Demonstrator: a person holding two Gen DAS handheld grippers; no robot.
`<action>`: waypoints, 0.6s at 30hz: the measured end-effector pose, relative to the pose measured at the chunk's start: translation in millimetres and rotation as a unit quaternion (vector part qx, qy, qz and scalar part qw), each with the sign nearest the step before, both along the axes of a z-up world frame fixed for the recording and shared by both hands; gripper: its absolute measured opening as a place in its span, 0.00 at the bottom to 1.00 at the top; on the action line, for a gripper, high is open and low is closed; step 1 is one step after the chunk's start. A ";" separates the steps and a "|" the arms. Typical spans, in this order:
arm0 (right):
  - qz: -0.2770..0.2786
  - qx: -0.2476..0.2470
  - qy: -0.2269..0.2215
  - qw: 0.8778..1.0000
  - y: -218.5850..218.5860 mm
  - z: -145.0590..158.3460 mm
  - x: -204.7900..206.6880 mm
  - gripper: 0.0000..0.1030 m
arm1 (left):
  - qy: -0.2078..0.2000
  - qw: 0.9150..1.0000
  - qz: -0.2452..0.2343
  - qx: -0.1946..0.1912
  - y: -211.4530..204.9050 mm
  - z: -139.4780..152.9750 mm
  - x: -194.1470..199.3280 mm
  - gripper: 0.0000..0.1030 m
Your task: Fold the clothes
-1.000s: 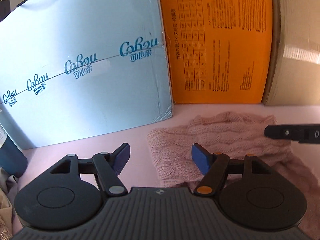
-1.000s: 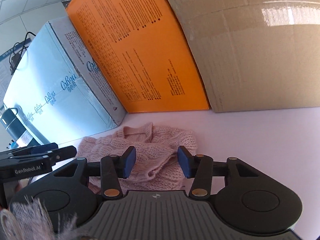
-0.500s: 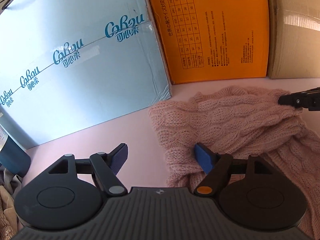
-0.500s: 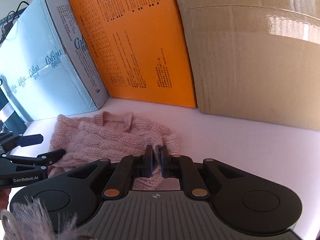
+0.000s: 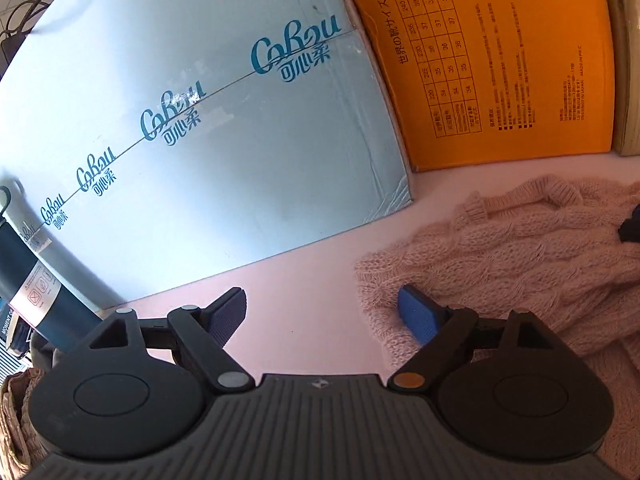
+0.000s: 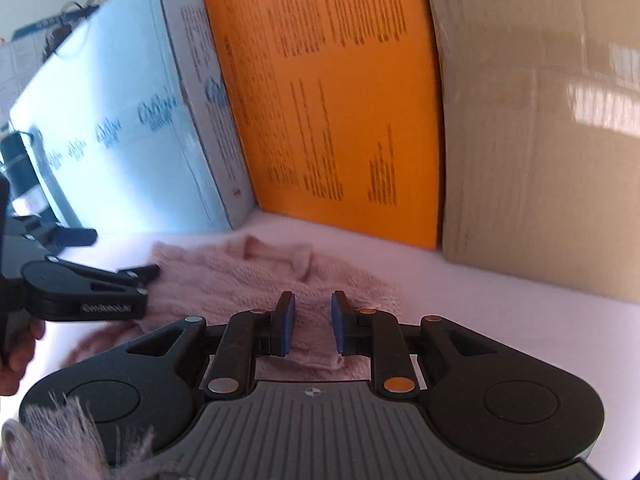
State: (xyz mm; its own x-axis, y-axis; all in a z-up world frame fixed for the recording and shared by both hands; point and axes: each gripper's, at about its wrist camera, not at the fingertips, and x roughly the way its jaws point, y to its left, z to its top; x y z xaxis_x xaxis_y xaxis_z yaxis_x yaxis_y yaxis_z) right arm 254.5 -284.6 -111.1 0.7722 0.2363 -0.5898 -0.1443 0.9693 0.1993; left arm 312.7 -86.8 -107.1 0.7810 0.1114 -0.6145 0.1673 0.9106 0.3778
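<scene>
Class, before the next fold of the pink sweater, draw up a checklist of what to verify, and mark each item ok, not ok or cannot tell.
1. Left tool open: ok.
2. Left tool at the pink sweater's edge, one finger on the knit: ok.
3. Right tool gripping the sweater: not ok, its fingers stand apart.
4. Bare table beside the sweater: ok.
5. Boxes clear of the sweater: ok.
6. Sweater lying flat: cannot tell.

pink table (image 5: 304,280) carries a knit sweater (image 5: 520,256), apparently three boxes (image 6: 332,120).
</scene>
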 end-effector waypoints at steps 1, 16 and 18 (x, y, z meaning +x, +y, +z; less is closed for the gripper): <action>-0.002 0.009 -0.008 1.000 -4.2 -4.1 -1.5 0.18 | 0.001 1.000 -0.002 -0.003 2.8 -1.8 -0.1 0.80; -0.002 0.054 -0.056 0.997 -4.4 31.6 -44.3 0.65 | 0.060 0.996 0.059 -0.026 25.7 37.4 -24.5 0.84; 0.010 0.044 -0.057 0.997 1.1 38.2 -63.7 0.66 | 0.074 0.994 0.066 -0.037 32.2 41.4 -44.1 0.84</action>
